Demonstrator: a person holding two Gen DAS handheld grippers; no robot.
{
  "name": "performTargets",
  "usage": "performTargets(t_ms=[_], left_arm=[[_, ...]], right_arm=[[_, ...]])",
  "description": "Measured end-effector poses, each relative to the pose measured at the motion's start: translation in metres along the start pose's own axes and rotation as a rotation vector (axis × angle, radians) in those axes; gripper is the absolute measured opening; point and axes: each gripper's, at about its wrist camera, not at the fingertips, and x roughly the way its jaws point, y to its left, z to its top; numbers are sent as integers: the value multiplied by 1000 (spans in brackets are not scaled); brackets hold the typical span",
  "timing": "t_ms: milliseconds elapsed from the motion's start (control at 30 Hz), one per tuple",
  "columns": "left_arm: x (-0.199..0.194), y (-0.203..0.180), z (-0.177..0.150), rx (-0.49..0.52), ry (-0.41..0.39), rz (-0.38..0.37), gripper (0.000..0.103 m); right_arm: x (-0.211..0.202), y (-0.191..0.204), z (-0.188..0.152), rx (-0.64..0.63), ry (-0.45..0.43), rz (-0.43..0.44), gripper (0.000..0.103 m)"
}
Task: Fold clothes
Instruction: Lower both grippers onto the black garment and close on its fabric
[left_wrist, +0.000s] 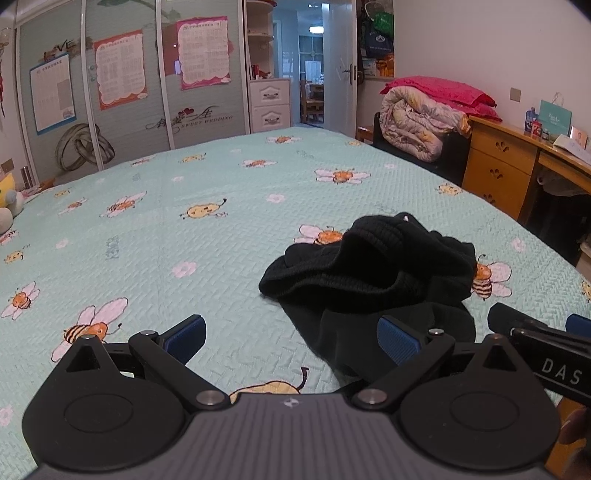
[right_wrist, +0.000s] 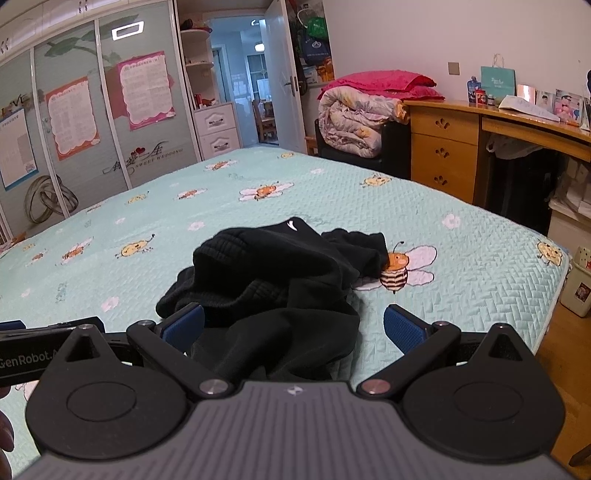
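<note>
Black knit garment, crumpled in a heap on the bed, whose mint quilted cover is printed with bees and pears. The heap lies toward the bed's near right part, touching a large bee print on its right side; a small white logo shows on the garment's top fold, and ribbed cuffs or hems face left. Left gripper: jaws spread wide and holding nothing, the right blue pad over the garment's near edge, the left pad over bare cover. Right gripper: jaws likewise wide apart and empty, the garment's near edge lying between them; whether the pads touch the cloth cannot be told. Beyond the bed, on its right, a wooden desk and a folded quilt under red pillows.
</note>
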Motion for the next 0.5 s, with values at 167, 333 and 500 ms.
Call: performTargets(t_ms=[167,333,500], left_arm=[[24,-4,-9,8,49,-1,102],[53,-9,-20,11,107,-6,102],[81,-12,-29,1,156,-21,102]], right_arm=[[21,-5,-11,9,44,-10,102],[50,-12,-22,25,104,-20,102],[76,-22,-31,29,139,-39,102]])
